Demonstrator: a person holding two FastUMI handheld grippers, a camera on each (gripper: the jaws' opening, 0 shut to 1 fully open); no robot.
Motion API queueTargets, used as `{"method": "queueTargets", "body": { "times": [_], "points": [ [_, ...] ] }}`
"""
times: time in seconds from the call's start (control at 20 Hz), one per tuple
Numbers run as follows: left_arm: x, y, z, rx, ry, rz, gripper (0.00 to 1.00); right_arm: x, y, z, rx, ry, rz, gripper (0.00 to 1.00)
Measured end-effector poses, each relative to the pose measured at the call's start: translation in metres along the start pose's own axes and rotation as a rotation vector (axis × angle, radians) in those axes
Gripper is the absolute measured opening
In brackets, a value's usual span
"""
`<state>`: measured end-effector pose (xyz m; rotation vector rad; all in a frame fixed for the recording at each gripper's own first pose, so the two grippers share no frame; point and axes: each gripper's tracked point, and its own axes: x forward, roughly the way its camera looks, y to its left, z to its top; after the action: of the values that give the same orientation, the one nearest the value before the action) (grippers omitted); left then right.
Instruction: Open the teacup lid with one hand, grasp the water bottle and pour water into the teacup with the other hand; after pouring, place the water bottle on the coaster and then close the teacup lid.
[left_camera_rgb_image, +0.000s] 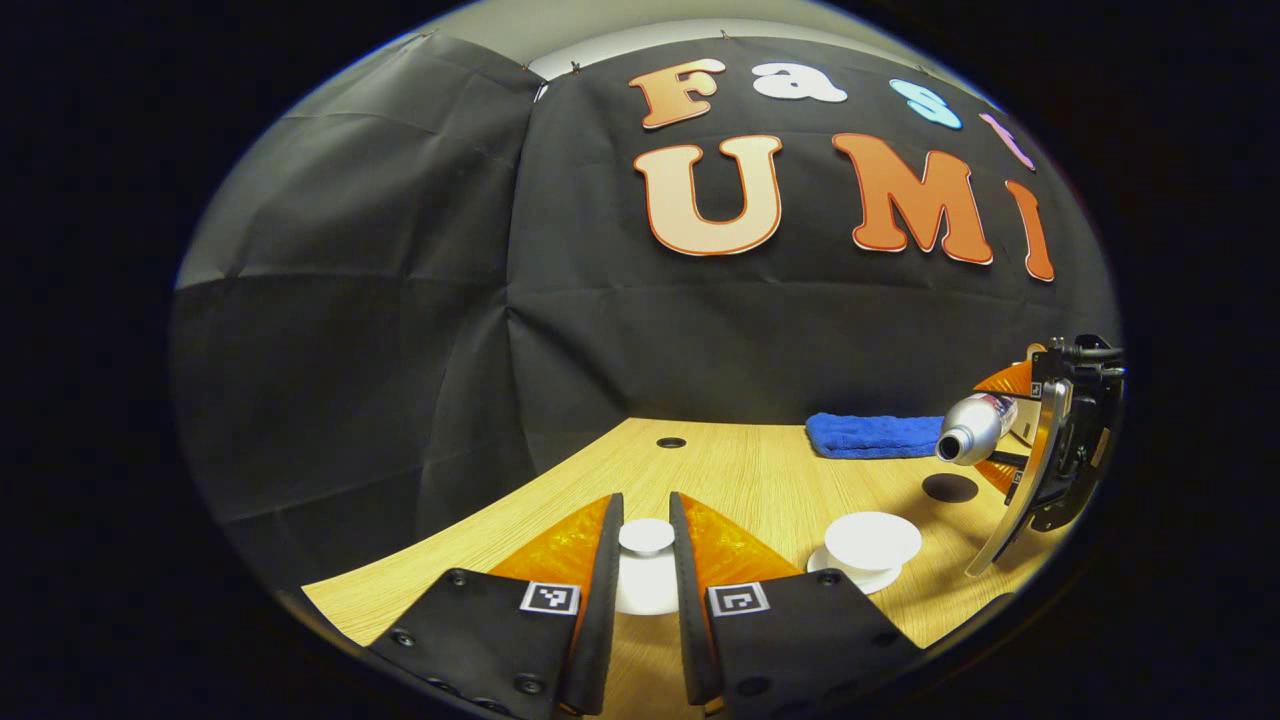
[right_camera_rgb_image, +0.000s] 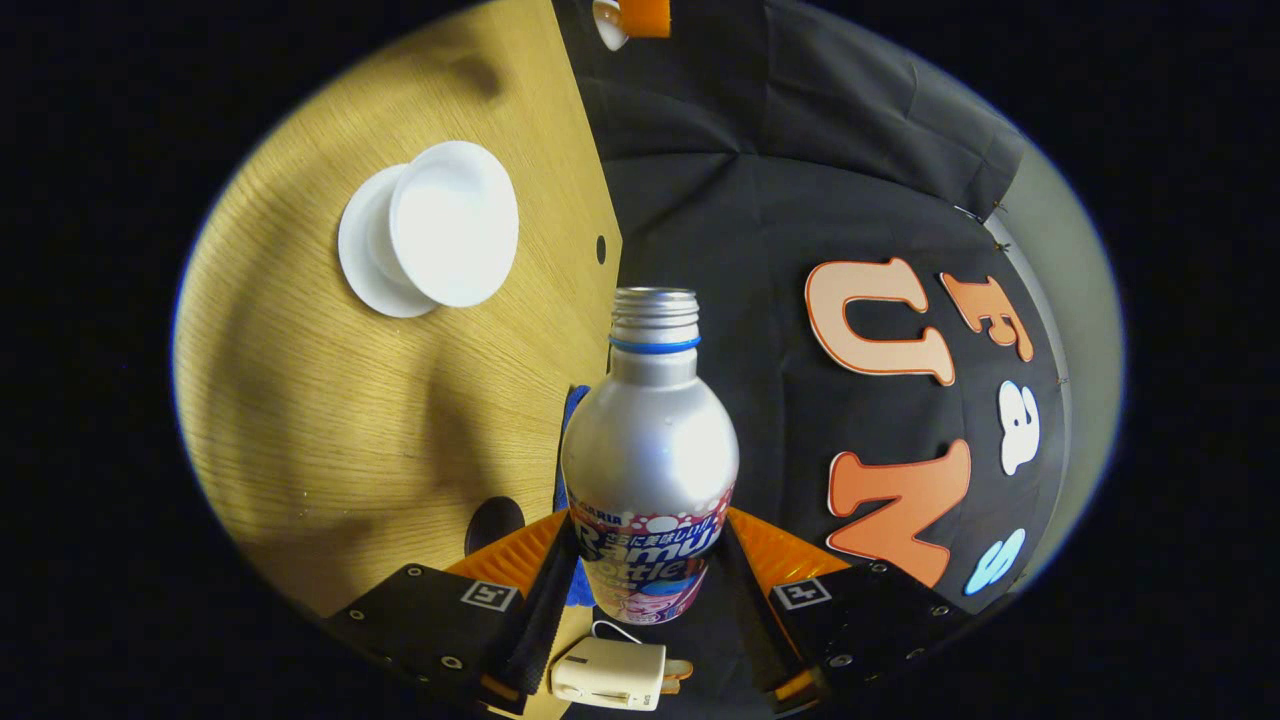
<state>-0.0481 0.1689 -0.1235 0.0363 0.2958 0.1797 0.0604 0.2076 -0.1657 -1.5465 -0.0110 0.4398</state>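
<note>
My left gripper is shut on the knob of the white teacup lid, holding it to the left of the cup. The white teacup stands uncovered on its saucer; in the right gripper view the teacup is at the upper left. My right gripper is shut on the silver water bottle, which has no cap. In the left gripper view the right gripper holds the bottle tipped almost level, its mouth pointing toward the cup from above and to the right. I see no water stream.
A black round coaster lies on the wooden table below the bottle, also seen as the coaster near my right fingers. A folded blue cloth lies at the back. A small hole marks the tabletop.
</note>
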Motion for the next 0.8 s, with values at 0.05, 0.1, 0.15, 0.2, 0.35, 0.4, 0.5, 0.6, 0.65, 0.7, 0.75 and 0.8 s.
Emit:
{"method": "queueTargets", "body": {
  "times": [0.05,0.1,0.15,0.2,0.35,0.4,0.5,0.6,0.65,0.7,0.75,0.8],
  "points": [
    [-0.001,0.0,0.0,-0.002,0.0,0.0,0.33,0.0,-0.002,0.001,-0.014,-0.003,-0.012,0.78],
    [-0.001,0.001,0.0,-0.002,-0.001,-0.001,0.33,0.001,-0.006,0.005,-0.031,-0.007,-0.026,0.74],
    [-0.001,0.001,0.0,-0.002,-0.001,0.001,0.33,0.002,-0.01,0.006,-0.051,-0.008,-0.041,0.78],
    [-0.001,0.001,0.0,-0.001,0.0,0.001,0.3,0.004,-0.013,0.007,-0.072,-0.01,-0.055,0.78],
    [-0.001,0.002,-0.002,-0.002,0.003,0.002,0.33,0.005,-0.021,0.007,-0.12,-0.014,-0.089,0.74],
    [-0.001,0.002,-0.002,-0.003,0.004,0.002,0.33,0.005,-0.022,0.008,-0.135,-0.016,-0.099,0.78],
    [-0.001,0.004,-0.003,-0.002,0.008,0.004,0.33,0.005,-0.027,0.01,-0.175,-0.024,-0.127,0.74],
    [-0.001,0.003,-0.004,-0.004,0.008,0.004,0.33,0.004,-0.032,0.012,-0.211,-0.03,-0.173,0.78],
    [0.0,0.005,-0.004,-0.004,0.007,0.004,0.33,0.004,-0.034,0.013,-0.232,-0.033,-0.194,0.77],
    [0.0,0.004,-0.004,-0.005,0.009,0.003,0.33,0.005,-0.036,0.014,-0.244,-0.035,-0.209,0.77],
    [-0.001,0.005,-0.005,-0.004,0.008,0.005,0.33,0.005,-0.037,0.014,-0.247,-0.037,-0.216,0.78],
    [-0.001,0.005,-0.004,-0.004,0.007,0.005,0.33,0.005,-0.037,0.014,-0.247,-0.041,-0.22,0.78]
  ]
}}
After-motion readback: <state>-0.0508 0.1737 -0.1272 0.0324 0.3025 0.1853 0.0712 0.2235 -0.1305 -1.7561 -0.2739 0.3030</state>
